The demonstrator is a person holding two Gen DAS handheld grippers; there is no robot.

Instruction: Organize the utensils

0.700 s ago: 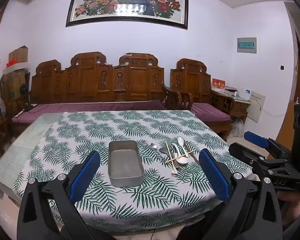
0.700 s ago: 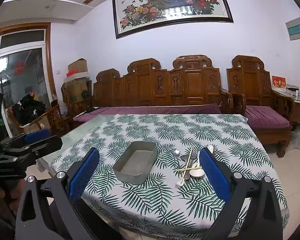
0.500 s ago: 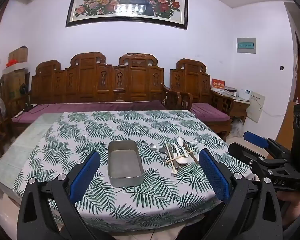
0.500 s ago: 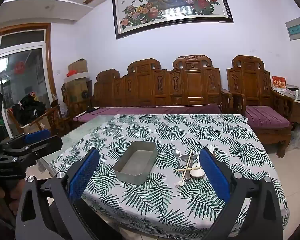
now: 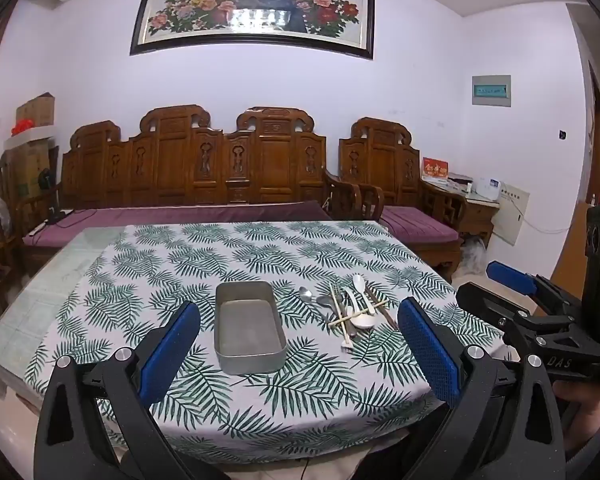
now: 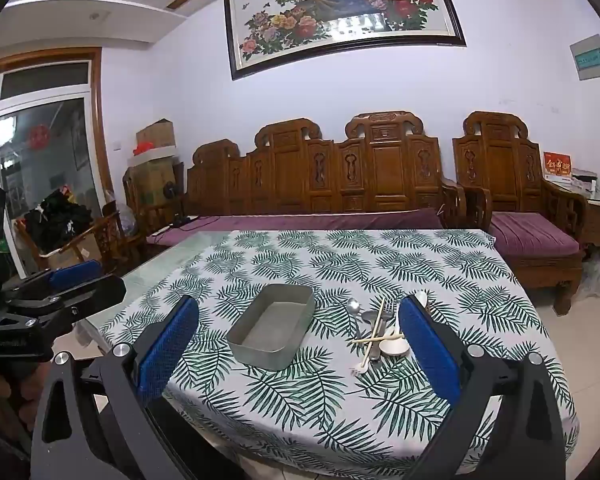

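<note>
Living room, white walls, one framed flower-and-peacock picture [image 5: 252,4] above one carved wooden bench [image 5: 196,168] and one matching armchair [image 5: 384,168]. One table [image 5: 48,300] under a leaf-print cloth [image 5: 228,256].

One metal tray [image 5: 248,326], empty, near the front edge of the table, about mid-width. One heap of utensils [image 5: 350,312] just right of the tray, not touching it, also near the front edge: spoons, at least one fork, pale chopsticks crossed over them. Exact count per kind not readable; pieces overlap.

Left gripper [image 5: 300,348]: jaws spread wide, nothing between the blue pads, held short of the front edge, tray framed between the fingers.

Right gripper [image 6: 300,348]: jaws equally wide, empty, right finger [image 6: 428,348] overlapping the heap in the right wrist view only.
</note>
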